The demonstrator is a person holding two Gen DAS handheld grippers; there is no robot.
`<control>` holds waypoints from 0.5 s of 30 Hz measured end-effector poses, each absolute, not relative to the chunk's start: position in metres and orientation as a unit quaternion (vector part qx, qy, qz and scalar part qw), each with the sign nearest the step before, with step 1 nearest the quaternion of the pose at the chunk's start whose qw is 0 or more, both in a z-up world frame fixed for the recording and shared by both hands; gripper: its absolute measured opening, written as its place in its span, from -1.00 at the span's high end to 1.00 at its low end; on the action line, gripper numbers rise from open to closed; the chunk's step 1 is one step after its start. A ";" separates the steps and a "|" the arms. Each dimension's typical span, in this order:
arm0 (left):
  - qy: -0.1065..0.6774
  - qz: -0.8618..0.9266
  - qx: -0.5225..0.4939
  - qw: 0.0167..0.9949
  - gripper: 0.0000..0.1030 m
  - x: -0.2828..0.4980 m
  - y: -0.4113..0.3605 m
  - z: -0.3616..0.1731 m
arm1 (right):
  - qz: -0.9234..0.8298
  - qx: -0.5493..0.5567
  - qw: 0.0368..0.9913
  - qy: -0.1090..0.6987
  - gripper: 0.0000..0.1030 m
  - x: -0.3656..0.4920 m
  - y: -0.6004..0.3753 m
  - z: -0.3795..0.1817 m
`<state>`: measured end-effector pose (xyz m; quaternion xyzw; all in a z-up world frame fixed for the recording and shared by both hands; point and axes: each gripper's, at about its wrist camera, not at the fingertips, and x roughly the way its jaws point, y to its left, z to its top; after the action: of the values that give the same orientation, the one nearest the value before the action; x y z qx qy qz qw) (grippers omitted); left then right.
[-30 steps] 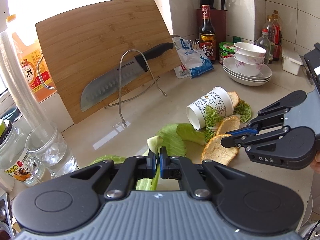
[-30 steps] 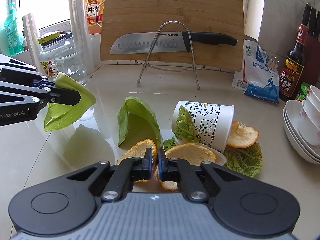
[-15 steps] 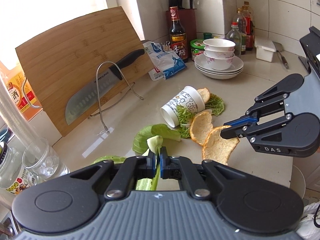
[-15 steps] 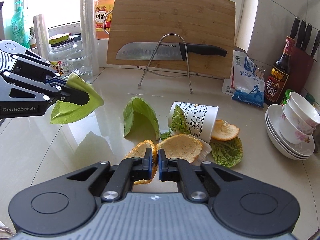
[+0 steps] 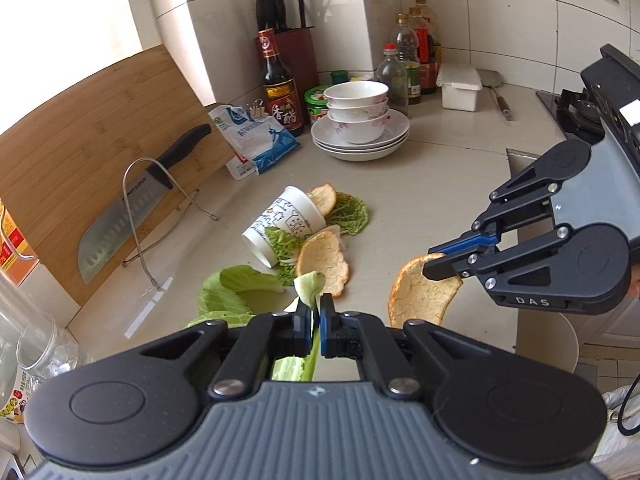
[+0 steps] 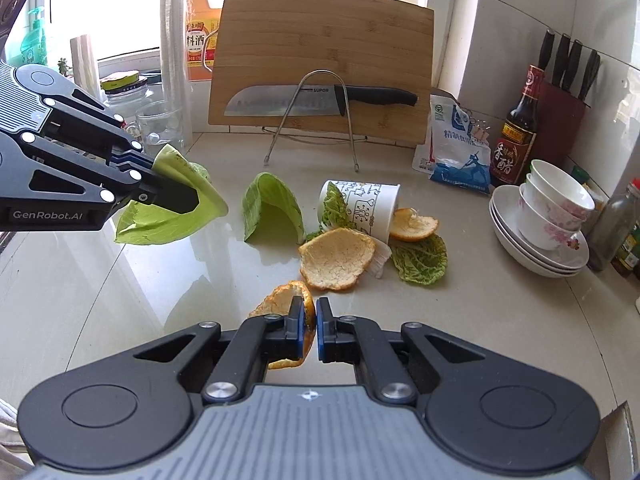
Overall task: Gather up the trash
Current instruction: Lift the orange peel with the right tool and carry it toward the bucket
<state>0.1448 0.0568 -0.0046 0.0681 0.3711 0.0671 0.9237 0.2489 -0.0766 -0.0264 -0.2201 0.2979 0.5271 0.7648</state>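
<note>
1. Left wrist view, nearest first: the left gripper (image 5: 316, 322) has its jaws closed on a cabbage leaf (image 6: 172, 210), held clear of the counter (image 5: 440, 168), likely so it can be carried off as trash.
2. Just beside it, the right gripper (image 5: 442, 266) pinches an orange peel (image 5: 420, 294) by its edge; the peel hangs free in the air near the counter's front edge.
3. From the right wrist view, that gripper's jaws sit nearly together with the peel's rim between them, so it is gripping, not open.
4. Below the counter's edge a round pale rim shows, which may be a bin; I cannot tell for sure.
5. Further in, the rest of the trash lies on the counter: a second cabbage leaf (image 6: 272, 210), a larger peel (image 6: 336, 258), a small peel (image 6: 414, 226) and a crinkled leaf (image 6: 420, 258).
6. Among them a paper cup (image 6: 366, 206) lies on its side, mouth toward the left, with a leafy scrap stuck in the opening.
7. Farther back, three bowls (image 5: 356, 112) sit nested on stacked plates; the top bowl looks empty.
8. At the back, a knife (image 6: 316, 100) rests on a wire rack against a cutting board (image 6: 320, 40), out of the way.
</note>
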 end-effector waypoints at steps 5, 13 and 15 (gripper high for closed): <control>0.369 0.035 0.081 0.925 0.97 0.150 0.033 -0.003 | 0.501 -0.211 0.783 0.303 0.85 0.247 -0.106 -0.024; 0.358 -0.034 0.106 0.927 0.97 0.167 -0.012 -0.002 | 0.437 -0.188 0.819 0.320 0.85 0.245 -0.167 -0.024; 0.356 -0.052 0.111 0.926 0.97 0.173 -0.025 -0.002 | 0.417 -0.181 0.829 0.325 0.85 0.244 -0.184 -0.025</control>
<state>0.1729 -0.0249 -0.0021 0.1108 0.3558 -0.0521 0.9265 0.2438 -0.1844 -0.0249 -0.1812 0.3253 0.4166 0.8293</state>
